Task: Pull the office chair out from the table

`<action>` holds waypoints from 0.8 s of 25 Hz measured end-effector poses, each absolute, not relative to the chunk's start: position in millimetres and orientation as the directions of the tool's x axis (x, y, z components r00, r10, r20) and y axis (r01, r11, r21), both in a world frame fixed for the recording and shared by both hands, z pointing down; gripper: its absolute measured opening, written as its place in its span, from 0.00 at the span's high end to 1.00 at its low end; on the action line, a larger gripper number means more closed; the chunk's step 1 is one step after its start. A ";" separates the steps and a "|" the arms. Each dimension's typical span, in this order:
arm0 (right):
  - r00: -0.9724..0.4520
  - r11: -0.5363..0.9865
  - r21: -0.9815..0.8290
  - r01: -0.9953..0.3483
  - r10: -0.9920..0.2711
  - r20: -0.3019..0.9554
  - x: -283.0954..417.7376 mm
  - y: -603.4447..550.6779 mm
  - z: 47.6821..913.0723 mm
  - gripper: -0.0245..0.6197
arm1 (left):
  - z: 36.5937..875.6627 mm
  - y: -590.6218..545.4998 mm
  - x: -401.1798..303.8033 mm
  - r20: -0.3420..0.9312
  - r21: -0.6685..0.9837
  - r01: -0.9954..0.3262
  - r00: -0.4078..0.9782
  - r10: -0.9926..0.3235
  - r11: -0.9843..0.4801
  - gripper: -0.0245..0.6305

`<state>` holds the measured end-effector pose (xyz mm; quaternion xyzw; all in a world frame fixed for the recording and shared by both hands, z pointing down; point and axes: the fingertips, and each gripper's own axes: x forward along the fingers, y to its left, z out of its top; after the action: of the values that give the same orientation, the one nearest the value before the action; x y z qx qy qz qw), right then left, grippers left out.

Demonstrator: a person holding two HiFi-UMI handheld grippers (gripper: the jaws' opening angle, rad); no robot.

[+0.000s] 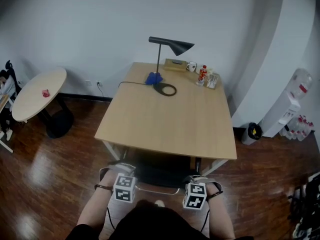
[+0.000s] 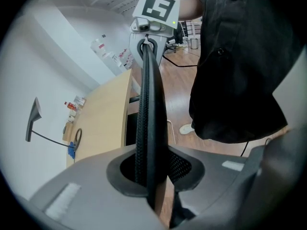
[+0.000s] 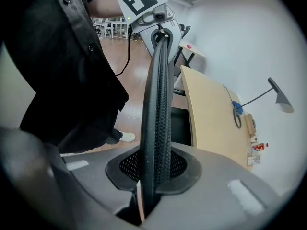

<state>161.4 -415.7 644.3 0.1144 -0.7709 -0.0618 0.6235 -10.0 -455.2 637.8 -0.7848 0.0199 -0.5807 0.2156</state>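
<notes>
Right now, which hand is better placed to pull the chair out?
Neither: left gripper and right gripper both have jaws shut on the chair back, one toward each side; pull with both.

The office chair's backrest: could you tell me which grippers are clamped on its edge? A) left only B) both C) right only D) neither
B: the left gripper and the right gripper each have their jaws shut on the mesh edge of the backrest.

I'm seeing soft, even light. Glare is pooling on the floor (image 1: 37,171). Fisheye edges are darkening both gripper views.
</notes>
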 end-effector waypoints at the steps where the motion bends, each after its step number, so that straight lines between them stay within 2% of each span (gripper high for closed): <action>1: -0.194 0.964 0.242 -0.106 -0.259 0.946 160.9 -412.7 644.4 0.85 | 638.0 -451.8 -10.5 0.902 -0.364 0.221 0.327 -0.283 -0.905 0.84; 20: -0.141 0.962 0.223 -0.159 -0.246 0.959 146.3 -338.2 641.9 0.85 | 632.6 -380.6 -23.6 0.896 -0.372 0.249 0.346 -0.276 -0.894 0.85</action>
<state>146.3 -338.2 641.9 0.1341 -0.7545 -0.0337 0.6416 -23.6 -380.6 632.6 -0.7877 0.0088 -0.5716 0.2296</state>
